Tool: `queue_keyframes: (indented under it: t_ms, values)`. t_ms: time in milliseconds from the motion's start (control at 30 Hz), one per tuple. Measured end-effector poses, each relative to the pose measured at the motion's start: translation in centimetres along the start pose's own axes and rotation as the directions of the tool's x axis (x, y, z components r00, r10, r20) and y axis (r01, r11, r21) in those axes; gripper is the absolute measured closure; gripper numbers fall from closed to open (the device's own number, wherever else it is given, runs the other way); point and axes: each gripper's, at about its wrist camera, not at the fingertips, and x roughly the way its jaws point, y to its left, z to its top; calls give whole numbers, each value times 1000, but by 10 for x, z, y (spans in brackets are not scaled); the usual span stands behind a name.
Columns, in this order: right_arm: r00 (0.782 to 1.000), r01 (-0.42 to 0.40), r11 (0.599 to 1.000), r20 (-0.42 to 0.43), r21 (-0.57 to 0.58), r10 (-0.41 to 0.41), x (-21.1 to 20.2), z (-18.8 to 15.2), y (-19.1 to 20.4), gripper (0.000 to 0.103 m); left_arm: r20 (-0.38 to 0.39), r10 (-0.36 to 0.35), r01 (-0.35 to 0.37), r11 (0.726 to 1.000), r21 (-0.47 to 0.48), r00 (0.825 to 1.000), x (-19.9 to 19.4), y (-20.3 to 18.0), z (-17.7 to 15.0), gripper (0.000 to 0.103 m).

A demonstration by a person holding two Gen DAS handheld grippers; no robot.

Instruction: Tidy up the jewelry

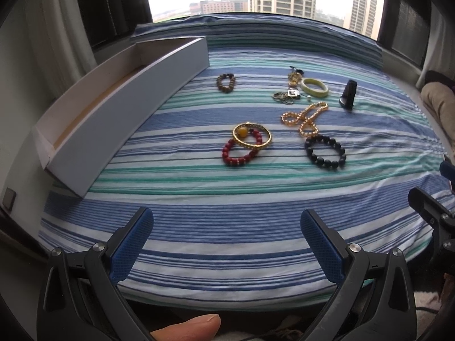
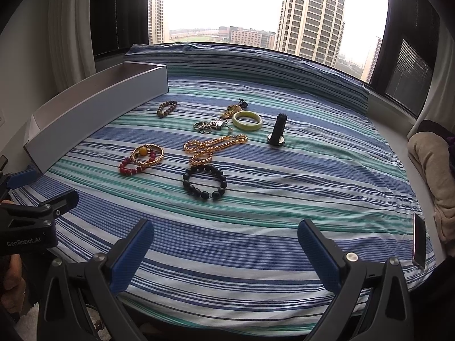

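Observation:
Jewelry lies on a striped cloth. A red bead bracelet lies under a gold bangle. A black bead bracelet, a gold chain, a pale green bangle, a brown bead bracelet and small rings lie beyond. A long white box stands open at the left. My left gripper is open and empty near the front edge. My right gripper is open and empty, in front of the black bead bracelet.
A black upright object stands at the right of the jewelry. A phone lies at the cloth's right edge. A beige cushion sits at the far right. A window runs behind the cloth.

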Motion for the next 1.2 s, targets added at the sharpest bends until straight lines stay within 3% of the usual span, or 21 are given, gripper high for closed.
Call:
queue_keyframes:
  t_ms: [200,333,433,567,700,867,933,1000,1100,1200]
  values:
    - [1000,-6,1000,-29,9,6,10,-1,-3,0,-53,12,-12,1000,6,999,16,6,2,0]
    - [998,-10,1000,-54,16,11,19,0,-3,0,-88,-33,35,999,20,996,31,12,15,0]
    - [996,-25,999,-86,31,28,28,0,-6,0,-162,-127,144,985,96,979,54,8,37,1]
    - [991,-35,997,-127,62,43,41,-1,-11,0,-232,-181,235,944,232,956,95,-9,70,0]
    - [987,-37,997,-151,73,48,49,-3,-14,0,-329,-191,287,917,275,925,145,-28,96,1]
    - [984,-37,995,-171,89,52,53,-5,-20,0,-393,-142,269,918,291,908,188,-41,112,1]
    - [983,-33,995,-178,96,50,55,-6,-24,0,-415,-134,267,921,284,900,197,-42,112,15]
    - [981,-31,994,-185,105,50,57,-5,-28,0,-394,-144,271,919,288,908,193,-41,115,33]
    - [979,-36,993,-196,113,58,65,-2,-33,0,-396,-196,304,925,230,897,186,-34,121,33]
    - [971,-103,988,-204,118,126,81,10,-40,0,-362,-201,290,934,209,910,173,-26,126,33]
